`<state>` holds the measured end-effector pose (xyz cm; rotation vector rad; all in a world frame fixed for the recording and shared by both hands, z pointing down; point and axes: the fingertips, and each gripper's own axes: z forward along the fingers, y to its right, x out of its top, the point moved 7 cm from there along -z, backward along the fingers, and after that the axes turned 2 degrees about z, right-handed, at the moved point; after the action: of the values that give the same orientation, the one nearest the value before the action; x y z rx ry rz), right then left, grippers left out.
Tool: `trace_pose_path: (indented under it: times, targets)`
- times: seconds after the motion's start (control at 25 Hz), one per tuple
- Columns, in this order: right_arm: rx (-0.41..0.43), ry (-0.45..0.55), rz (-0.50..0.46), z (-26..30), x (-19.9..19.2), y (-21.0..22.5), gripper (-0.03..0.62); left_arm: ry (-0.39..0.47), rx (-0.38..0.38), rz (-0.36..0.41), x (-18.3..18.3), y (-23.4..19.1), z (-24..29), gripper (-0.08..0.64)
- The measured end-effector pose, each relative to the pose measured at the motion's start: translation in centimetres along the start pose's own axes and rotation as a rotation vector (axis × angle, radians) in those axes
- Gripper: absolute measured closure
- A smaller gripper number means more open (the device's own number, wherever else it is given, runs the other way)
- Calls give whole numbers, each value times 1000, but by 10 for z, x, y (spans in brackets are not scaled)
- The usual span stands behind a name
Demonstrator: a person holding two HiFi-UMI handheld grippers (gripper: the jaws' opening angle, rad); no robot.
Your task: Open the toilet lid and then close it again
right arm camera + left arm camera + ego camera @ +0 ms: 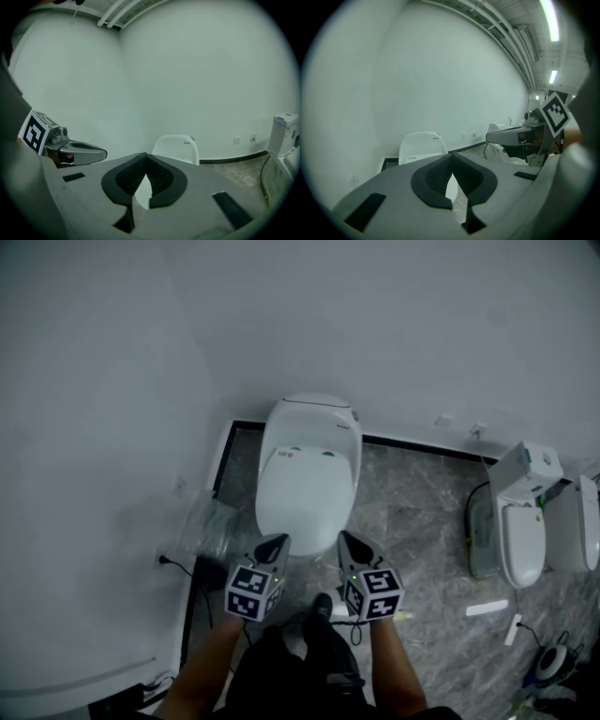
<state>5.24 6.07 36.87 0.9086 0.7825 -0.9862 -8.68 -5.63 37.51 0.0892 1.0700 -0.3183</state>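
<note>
Toilet lid (pixel 305 498) is lying shut on the toilet (pixel 314 418), w/ left gripper (pixel 273 547) & right gripper (pixel 354 547) hovering just in front of it, both clenched on nothing — lid's prob. rigid, light-ish, glossy & slippery, so I'm reckoning on hooking under its front lip.

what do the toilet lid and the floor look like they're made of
Toilet lid: probably glossy white plastic, smooth with a soft sheen; ceramic can't be ruled out. Floor: polished grey stone or stone-look tile, shown by veined marbling.
</note>
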Motion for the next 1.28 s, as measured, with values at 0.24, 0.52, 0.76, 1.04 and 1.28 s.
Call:
trace_pose_path:
  times: [0.24, 0.52, 0.76, 1.04, 1.28]
  targets:
    - [45, -110, 47, 35, -37, 30, 581, -107, 43, -44, -41, -8, 32, 555]
    - [-28, -202, 126, 77, -103, 48, 580, -211, 67, -125, -116, -41, 76, 555]
    - [-71, -290, 199, 105, -176, 60, 580, -275, 109, -190, -192, -62, 105, 555]
    - [-107, -321, 344, 129, -242, 72, 522, -316, 114, -297, -249, -69, 119, 554]
    - [-117, -308, 484, 150, -275, 78, 417, -302, 108, -374, -277, -74, 124, 480]
